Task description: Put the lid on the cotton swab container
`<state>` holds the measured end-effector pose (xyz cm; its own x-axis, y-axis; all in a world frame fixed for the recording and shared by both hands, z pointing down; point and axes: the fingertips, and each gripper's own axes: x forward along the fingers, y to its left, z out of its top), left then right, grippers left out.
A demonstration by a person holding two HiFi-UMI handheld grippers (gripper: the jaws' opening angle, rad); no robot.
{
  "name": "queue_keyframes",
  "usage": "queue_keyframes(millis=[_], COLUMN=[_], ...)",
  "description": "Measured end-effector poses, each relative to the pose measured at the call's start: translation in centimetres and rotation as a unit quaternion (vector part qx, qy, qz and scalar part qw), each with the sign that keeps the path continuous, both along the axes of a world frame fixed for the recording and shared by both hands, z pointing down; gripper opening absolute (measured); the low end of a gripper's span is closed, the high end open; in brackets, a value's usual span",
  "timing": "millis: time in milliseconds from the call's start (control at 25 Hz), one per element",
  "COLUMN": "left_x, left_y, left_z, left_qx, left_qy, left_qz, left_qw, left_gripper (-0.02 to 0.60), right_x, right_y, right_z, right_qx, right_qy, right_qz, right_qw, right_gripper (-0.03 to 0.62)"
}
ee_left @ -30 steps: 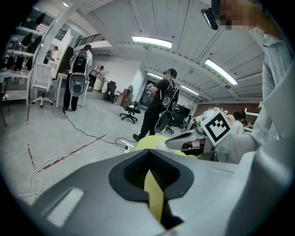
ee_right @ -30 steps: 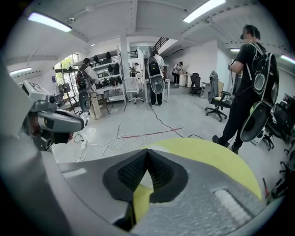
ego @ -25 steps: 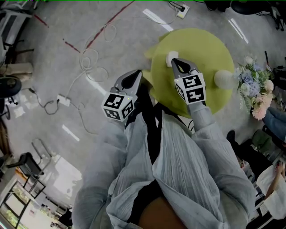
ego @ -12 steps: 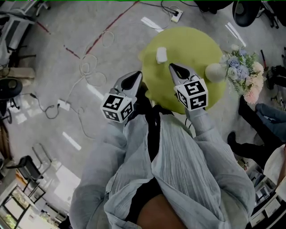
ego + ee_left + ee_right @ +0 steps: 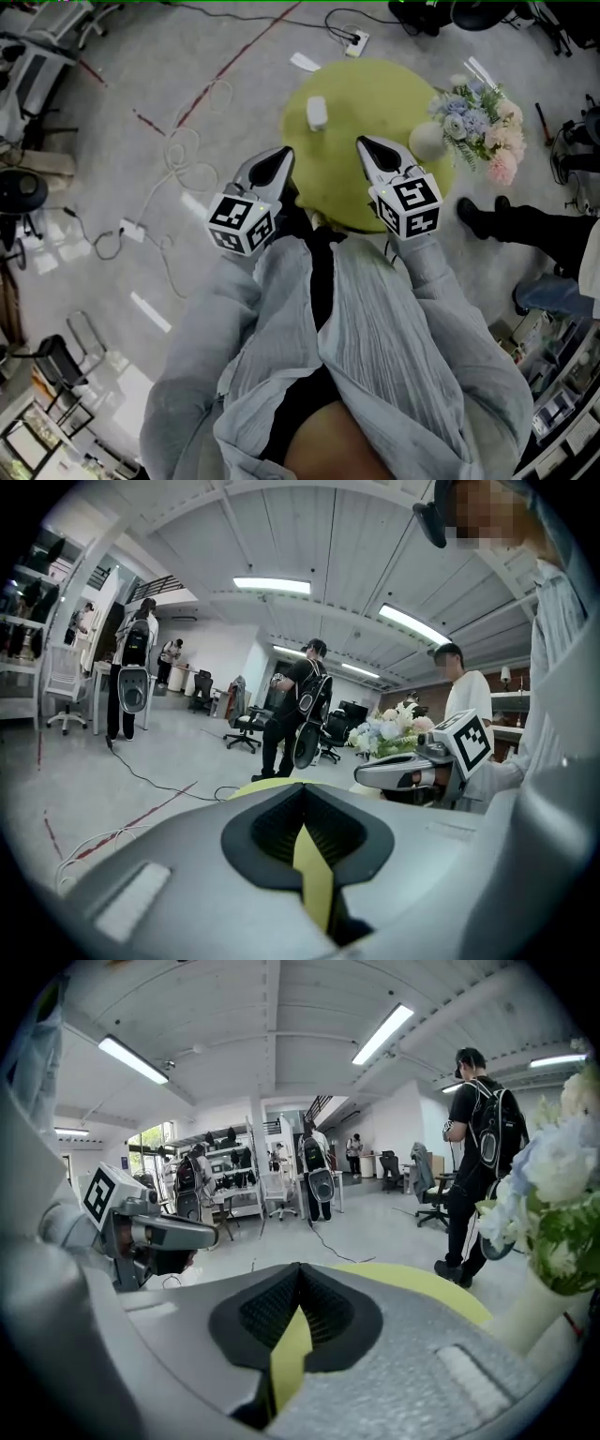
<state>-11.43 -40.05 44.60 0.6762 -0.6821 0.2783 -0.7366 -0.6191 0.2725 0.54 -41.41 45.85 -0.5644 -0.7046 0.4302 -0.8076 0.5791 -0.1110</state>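
1. In the head view we see the left gripper (image 5: 278, 159) and the right gripper (image 5: 368, 147) held side by side, apart from each other, over the near edge of the round yellow-green table (image 5: 375, 89). The white cotton swab container (image 5: 317, 113) stands near the table's far left edge, well apart from both grippers. It is too small for us to tell whether its lid is on. A white vase (image 5: 427, 141) of flowers (image 5: 476, 120) stands at the right edge.
2. In the left gripper view its jaws are clenched, with only a thin slit between them showing the table's yellow. They grasp nothing.
3. In the right gripper view its jaws are likewise clenched and empty. The vase rises just beside them on the right, and the left gripper shows at the left.
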Motion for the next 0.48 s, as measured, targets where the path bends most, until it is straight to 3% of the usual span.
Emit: queue_keyframes(millis=[480], left_x=[2.5], left_y=[1.5], left_z=[-5.5], left_qx=[0.063], left_qy=[0.012], left_qz=[0.002], left_qw=[0.9979], left_gripper=[0.014], right_x=[2.7], right_y=[1.8], right_z=[-6.2], right_qx=[0.071], right_qy=[-0.072], right_qz=[0.027], right_qw=[0.995], right_gripper=[0.002])
